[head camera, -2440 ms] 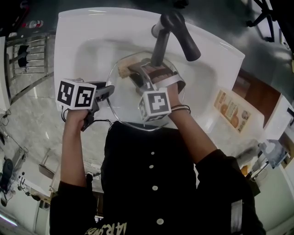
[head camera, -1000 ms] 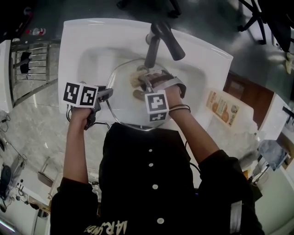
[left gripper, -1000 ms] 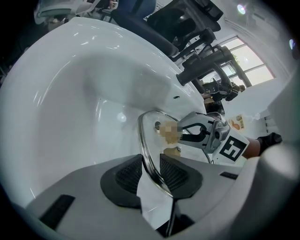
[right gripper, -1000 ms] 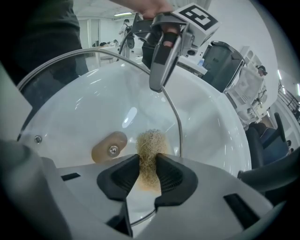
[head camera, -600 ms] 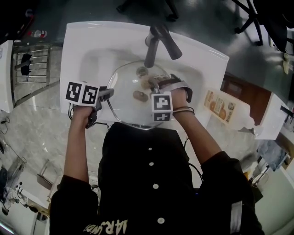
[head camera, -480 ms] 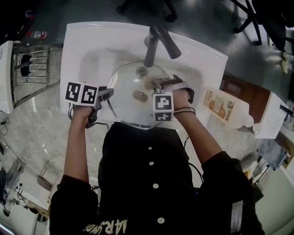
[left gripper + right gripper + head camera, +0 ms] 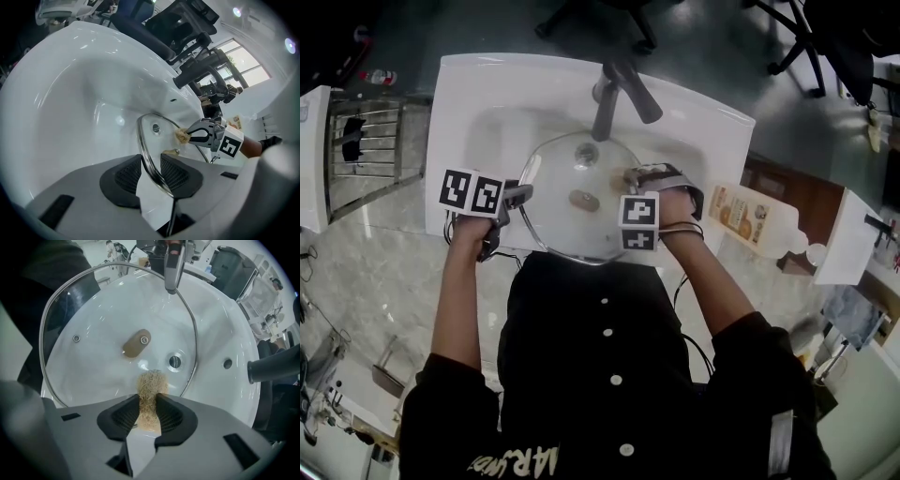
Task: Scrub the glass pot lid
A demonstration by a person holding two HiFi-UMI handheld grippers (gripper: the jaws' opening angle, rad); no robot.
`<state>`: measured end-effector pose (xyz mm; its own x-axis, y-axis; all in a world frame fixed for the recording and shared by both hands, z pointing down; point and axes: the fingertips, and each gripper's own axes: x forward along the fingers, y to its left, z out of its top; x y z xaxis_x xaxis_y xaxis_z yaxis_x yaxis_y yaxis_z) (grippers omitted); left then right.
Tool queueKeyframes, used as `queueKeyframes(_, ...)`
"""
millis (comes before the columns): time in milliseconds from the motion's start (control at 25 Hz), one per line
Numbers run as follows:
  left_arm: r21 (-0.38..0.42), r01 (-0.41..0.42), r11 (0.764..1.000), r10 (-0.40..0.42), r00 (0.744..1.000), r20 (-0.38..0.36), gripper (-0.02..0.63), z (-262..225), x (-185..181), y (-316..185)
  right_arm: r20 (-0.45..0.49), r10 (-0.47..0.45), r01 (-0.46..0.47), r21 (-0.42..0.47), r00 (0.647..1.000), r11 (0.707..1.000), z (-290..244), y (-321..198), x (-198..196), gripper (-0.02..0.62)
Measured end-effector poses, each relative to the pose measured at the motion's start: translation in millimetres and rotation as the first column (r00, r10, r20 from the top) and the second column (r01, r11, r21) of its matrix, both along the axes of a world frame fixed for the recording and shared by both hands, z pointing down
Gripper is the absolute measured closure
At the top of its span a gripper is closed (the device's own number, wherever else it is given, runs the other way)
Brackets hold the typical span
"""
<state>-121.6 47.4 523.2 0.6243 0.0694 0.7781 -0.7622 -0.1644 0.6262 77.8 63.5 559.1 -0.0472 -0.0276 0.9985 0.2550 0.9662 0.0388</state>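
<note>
The glass pot lid [image 7: 567, 225] with its brown knob [image 7: 584, 200] lies tilted over the white basin. My left gripper [image 7: 522, 192] holds its left steel rim; in the left gripper view the rim [image 7: 141, 140] runs between the pads [image 7: 127, 174], and the jaws are opening slightly. My right gripper [image 7: 630, 175] is shut on a tan fibre scrubber [image 7: 151, 389], whose tuft touches the glass near the lid's right edge, beside the knob [image 7: 136, 343]. The scrubber tuft [image 7: 182, 136] also shows in the left gripper view.
The dark faucet [image 7: 619, 89] reaches over the white sink [image 7: 459, 103] just behind the lid. The drain [image 7: 175, 362] shows through the glass. A printed bottle [image 7: 750, 214] lies on the counter at right. A metal rack [image 7: 366, 131] stands at left.
The right gripper has slid the scrubber from the lid's middle, by the knob, out to its right edge. The left gripper has stayed on the left rim.
</note>
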Motion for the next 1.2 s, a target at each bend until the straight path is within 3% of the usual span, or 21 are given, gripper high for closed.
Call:
queueKeyframes(280, -0.003, 0.028, 1.000, -0.028, 0.999, -0.028, 0.459, -0.7, 0.0, -0.7, 0.025, 0.028, -0.028, 0.014, 0.999, 1.000, -3.6, -3.0, -2.3, 0.471)
queueKeyframes(400, -0.016, 0.045, 0.999, -0.045, 0.998, -0.048, 0.463, 1.0, -0.3, 0.5, 0.147, 0.122, -0.126, 0.015, 0.981, 0.992, -16.2, -4.5, -16.2, 0.471)
queueKeyframes(480, -0.026, 0.055, 0.998, -0.057, 0.997, -0.060, 0.463, 0.7, -0.8, 0.4, 0.223, 0.133, -0.144, 0.037, 0.966, 0.989, -25.5, -5.1, -30.5, 0.469)
queueKeyframes(720, -0.055, 0.062, 0.997, -0.066, 0.995, -0.079, 0.466, 0.4, -0.3, -0.3, 0.406, -0.043, -0.012, 0.132, 0.913, 0.991, -36.9, -2.9, -110.2, 0.469)
queueKeyframes(840, -0.065, 0.067, 0.996, -0.072, 0.994, -0.085, 0.468, 1.6, 0.6, -1.2, 0.452, -0.131, 0.053, 0.180, 0.882, 0.982, -39.0, -2.0, -147.7, 0.468)
queueKeyframes(1040, -0.081, 0.065, 0.995, -0.074, 0.991, -0.108, 0.471, 0.5, 0.7, -0.8, 0.484, -0.128, 0.034, 0.198, 0.866, 0.980, -37.1, -11.5, -169.0, 0.469)
queueKeyframes(1200, -0.072, 0.055, 0.996, -0.063, 0.993, -0.104, 0.471, 0.9, 0.2, -0.9, 0.479, -0.173, 0.081, 0.206, 0.861, 0.975, -35.6, -12.4, -172.4, 0.469)
